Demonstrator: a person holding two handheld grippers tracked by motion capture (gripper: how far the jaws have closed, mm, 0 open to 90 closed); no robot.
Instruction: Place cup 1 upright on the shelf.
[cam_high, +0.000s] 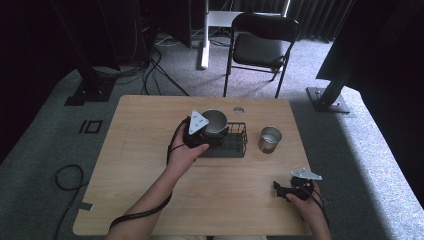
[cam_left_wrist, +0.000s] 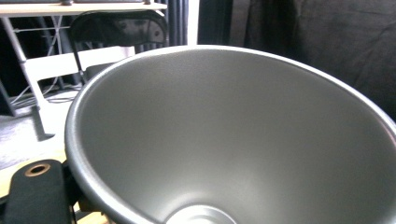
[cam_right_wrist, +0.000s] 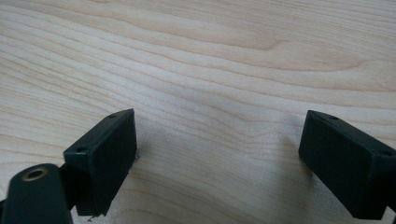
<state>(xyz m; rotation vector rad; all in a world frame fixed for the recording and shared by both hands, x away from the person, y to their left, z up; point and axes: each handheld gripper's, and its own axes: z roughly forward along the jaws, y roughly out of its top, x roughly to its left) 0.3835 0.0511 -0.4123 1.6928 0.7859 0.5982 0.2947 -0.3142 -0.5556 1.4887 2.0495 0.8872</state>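
Here the metal bowl sits in the left tongs, held just above the back-left corner of the black wire rack, at about eleven o'clock from the rack's middle. In the left gripper view the bowl is tipped toward the camera, so its smooth grey inside and a bit of its flat bottom show; one black jaw stands at its rim at seven o'clock, and the other jaw is hidden by the bowl. By the way the bowl hangs clear of the rack, I judge the left tongs narrowed on its rim.

The rack lies near the middle of the tabletop, and nothing else can be made out in it. At three o'clock from the rack, just beside it but apart, a metal cup stands upright on the wood.

The right tongs rest low at about five o'clock from the rack, well apart from it, near the tabletop's front-right edge. In the right gripper view the right tongs stand wide, with bare wood grain between the jaws and nothing held.

As a judgement: the bowl is in hand but not yet set down, so the work is partway. What is left is to seat the bowl in the rack and let go; the cup is untouched and may be handled after it.
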